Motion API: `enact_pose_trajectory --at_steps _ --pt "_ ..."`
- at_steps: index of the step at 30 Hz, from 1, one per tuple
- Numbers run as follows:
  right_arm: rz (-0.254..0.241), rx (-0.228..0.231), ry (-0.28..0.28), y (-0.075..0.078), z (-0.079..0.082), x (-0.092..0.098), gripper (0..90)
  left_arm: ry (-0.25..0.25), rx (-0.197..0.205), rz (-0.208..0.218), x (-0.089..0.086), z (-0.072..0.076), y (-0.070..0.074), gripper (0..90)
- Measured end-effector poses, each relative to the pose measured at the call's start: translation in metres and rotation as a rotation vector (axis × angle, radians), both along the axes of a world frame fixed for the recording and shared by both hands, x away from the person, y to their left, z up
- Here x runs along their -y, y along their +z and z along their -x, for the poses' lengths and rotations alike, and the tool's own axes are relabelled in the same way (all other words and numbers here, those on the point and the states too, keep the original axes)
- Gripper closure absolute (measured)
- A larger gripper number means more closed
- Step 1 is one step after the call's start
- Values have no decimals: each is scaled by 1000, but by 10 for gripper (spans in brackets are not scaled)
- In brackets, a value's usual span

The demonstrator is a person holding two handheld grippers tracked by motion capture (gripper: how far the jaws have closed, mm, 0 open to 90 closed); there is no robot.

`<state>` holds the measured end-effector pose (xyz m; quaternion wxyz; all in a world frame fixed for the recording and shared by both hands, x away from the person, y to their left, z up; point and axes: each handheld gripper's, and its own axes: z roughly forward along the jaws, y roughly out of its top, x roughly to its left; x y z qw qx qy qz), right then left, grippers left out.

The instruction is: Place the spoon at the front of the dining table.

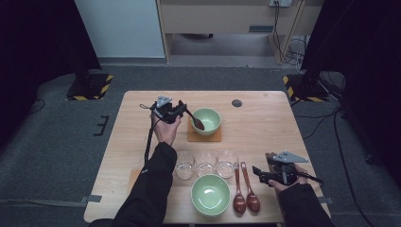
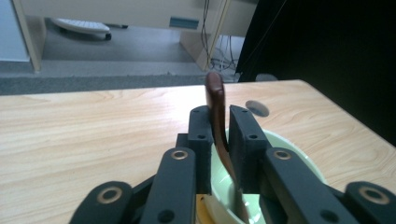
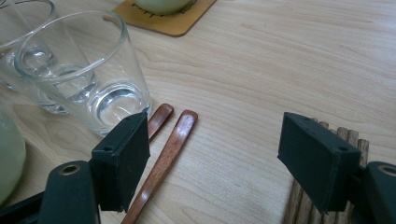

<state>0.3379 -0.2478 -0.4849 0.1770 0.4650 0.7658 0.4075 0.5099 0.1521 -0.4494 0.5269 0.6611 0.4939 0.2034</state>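
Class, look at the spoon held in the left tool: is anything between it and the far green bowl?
Nothing visible: the left tool holds the wooden spoon with its head already at the far green bowl.

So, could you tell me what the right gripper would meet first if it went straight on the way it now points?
Probably the two wooden spoons lying just ahead of the open right gripper, then the nearest glass; depth is hard to judge.

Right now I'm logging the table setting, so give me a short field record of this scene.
left gripper: jaws around wooden spoon handle
spoon bowl: inside far green bowl
far bowl support: brown coaster
right gripper: jaws open, nothing between them
near items: three glasses, near green bowl, two spoons
surface: wooden table
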Motion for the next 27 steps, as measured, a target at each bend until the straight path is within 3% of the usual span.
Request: enact_pose_trajectory --at_steps 5,11,19,23,27 --pt "0 0 1 0 0 0 249 -1 -3 -3 2 0 -1 771" --pt "-2 -1 0 0 0 0 249 -3 -33 -5 3 -2 -6 745" --pt "0 0 1 0 0 0 250 -15 -67 -37 1 -3 -11 690" --pt "0 -1 1 0 0 0 250 -12 -58 -8 0 -2 -10 611" --pt "1 -2 3 0 0 0 250 -4 -39 -11 -2 -1 -7 522"
